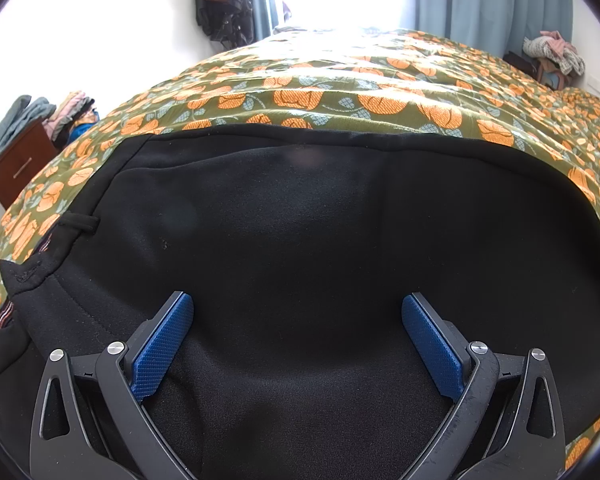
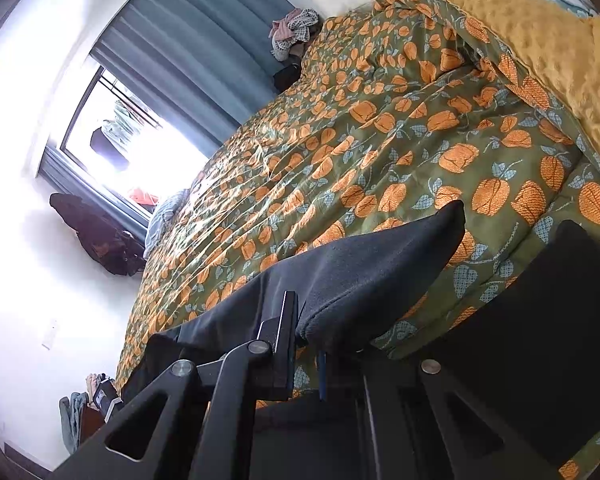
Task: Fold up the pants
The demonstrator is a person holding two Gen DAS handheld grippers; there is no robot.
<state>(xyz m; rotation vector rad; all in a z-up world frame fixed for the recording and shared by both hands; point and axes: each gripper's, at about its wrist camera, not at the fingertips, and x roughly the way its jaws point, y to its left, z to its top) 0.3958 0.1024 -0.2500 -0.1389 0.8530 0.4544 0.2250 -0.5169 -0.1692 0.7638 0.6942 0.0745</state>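
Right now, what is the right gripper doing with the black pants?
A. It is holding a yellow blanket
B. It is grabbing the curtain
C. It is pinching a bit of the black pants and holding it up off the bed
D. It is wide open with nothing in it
C: the right gripper is shut on a fold of the black pants, which hangs lifted above the flowered bedspread.
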